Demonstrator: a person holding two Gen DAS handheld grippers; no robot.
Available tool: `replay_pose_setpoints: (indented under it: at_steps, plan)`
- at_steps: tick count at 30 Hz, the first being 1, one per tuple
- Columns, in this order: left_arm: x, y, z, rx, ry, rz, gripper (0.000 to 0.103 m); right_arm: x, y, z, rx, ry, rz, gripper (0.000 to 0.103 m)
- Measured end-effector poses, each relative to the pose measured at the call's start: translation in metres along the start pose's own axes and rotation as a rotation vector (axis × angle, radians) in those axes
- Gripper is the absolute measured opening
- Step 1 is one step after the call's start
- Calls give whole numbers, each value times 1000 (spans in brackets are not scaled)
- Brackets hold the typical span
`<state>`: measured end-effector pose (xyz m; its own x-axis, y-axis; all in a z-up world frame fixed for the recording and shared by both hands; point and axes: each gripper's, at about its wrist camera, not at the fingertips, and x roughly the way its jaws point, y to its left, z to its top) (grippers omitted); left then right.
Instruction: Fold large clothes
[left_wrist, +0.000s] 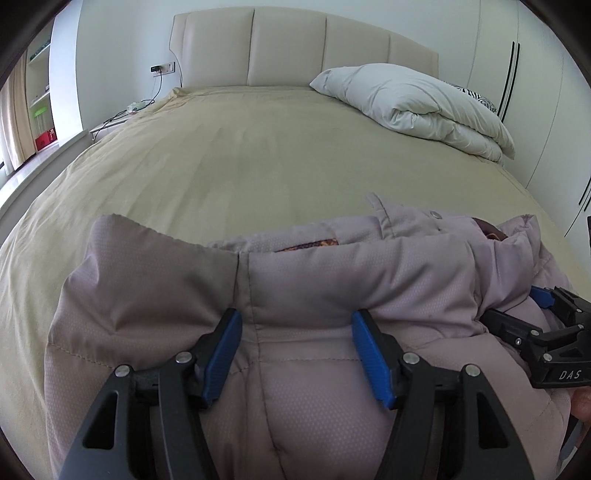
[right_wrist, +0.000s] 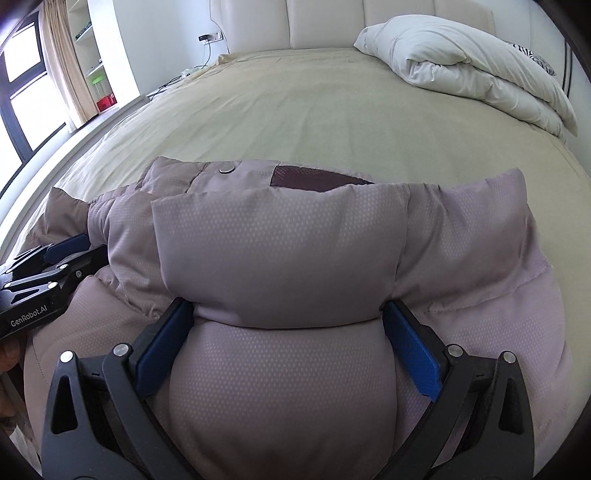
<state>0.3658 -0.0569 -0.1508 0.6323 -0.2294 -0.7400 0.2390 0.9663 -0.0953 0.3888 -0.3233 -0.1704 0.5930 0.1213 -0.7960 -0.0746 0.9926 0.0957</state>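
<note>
Mauve padded jacket lies bunched at the near edge of a bed, its quilted shell folded over on itself with a snap button and a patch of dark lining showing along the top.

Both grippers are on it, side by side. The left gripper has a thick roll of padding near a seam between its blue pads; its jaws stand fairly wide and the fabric fills the gap, so it looks clamped on the jacket. The right gripper holds an even fatter bulge of the jacket, its pads pressing in at both sides. Each gripper shows at the edge of the other's view, close beside it.

Judging from this, the step in hand is carrying or laying down a fold. To do it well, both grips should keep level with each other so the fold edge lands straight, and the puffy filling should be set down and pressed flat before letting go, since it will likely spring back. Releasing one side early could let the layers slide apart.

The bed has a smooth tan sheet, mostly bare beyond the jacket. A white folded duvet sits at the far right near a cream padded headboard. Off to the left are a window, curtain and shelves.
</note>
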Motion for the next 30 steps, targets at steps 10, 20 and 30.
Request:
replay_pose_setpoints:
  at_steps: [10, 20, 30]
  plan:
    - [4, -3, 1, 2, 13, 10, 66, -3, -1, -4, -15, -10, -20, 103]
    - [7, -5, 1, 6, 17, 19, 66, -4, 4, -6, -21, -19, -35, 103]
    - [8, -6, 0, 1, 14, 17, 66, -8, 5, -8, -17, -34, -39, 103]
